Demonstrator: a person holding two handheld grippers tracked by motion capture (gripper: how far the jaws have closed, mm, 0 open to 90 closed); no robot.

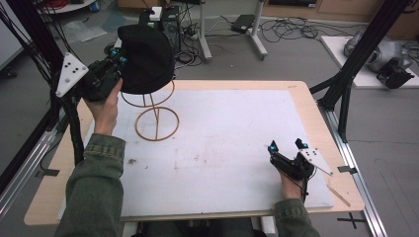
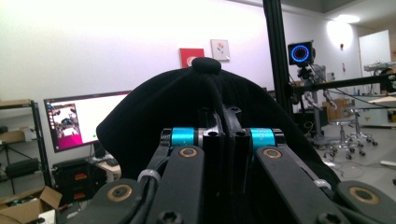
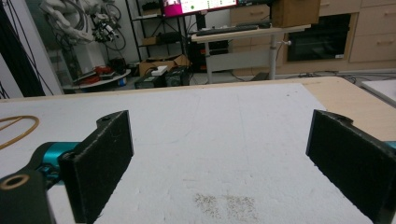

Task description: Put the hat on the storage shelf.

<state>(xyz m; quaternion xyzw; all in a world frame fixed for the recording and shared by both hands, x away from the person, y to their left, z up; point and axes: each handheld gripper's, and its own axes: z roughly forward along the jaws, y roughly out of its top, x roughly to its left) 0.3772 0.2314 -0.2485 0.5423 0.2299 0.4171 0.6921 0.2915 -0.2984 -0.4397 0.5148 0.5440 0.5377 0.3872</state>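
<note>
A black cap (image 1: 146,59) hangs in the air over a golden wire stand (image 1: 157,123) at the back left of the white board (image 1: 222,148). My left gripper (image 1: 121,58) is shut on the cap's edge, coming at it from the left. In the left gripper view the cap (image 2: 187,102) rises like a dome behind the closed left gripper (image 2: 223,126), its top button uppermost. My right gripper (image 1: 288,145) rests on the board at the front right, open with nothing between its fingers. The right gripper view has the right gripper (image 3: 219,163) over bare board, with part of the stand's ring (image 3: 18,126) at far left.
Black frame posts stand at the table's left (image 1: 34,49) and right (image 1: 356,54). The wooden table rim (image 1: 336,128) borders the board. Cables and desk legs (image 1: 257,39) cover the floor beyond. Faint brown stains (image 3: 224,205) mark the board near the right gripper.
</note>
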